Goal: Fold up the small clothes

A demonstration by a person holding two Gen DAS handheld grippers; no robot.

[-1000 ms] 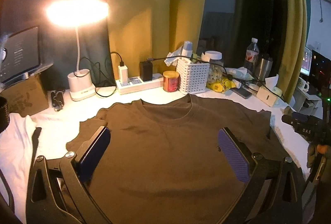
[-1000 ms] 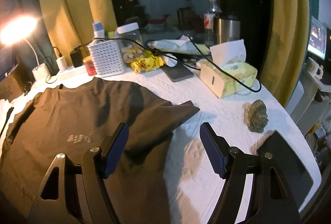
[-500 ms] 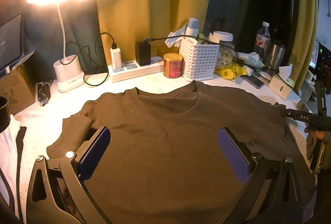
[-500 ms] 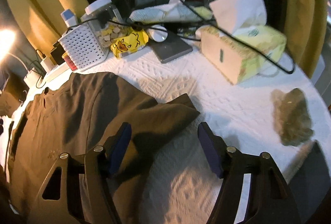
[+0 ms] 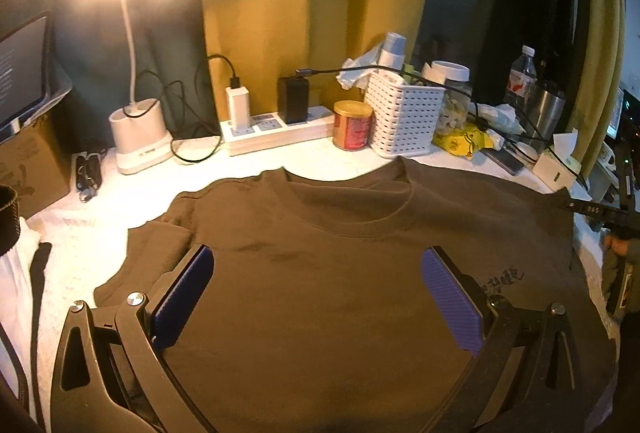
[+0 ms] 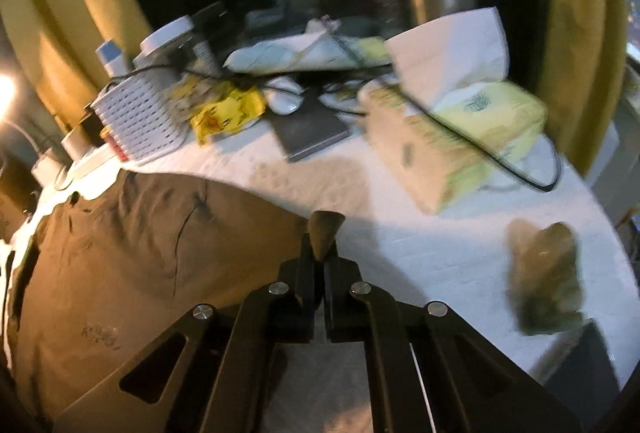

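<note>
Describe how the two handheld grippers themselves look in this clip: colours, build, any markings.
Left gripper: black frame with triangular cut-outs and silver pivot screws; its fingers carry ribbed blue-purple pads. Right gripper: the same black frame, cut-outs and silver screws; its pads are hidden. In the left view its black body shows small white lettering, unreadable. No sleeves or cables visible.

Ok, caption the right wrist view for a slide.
Right gripper shut on the brown T-shirt sleeve tip, beside a tissue box.
</note>
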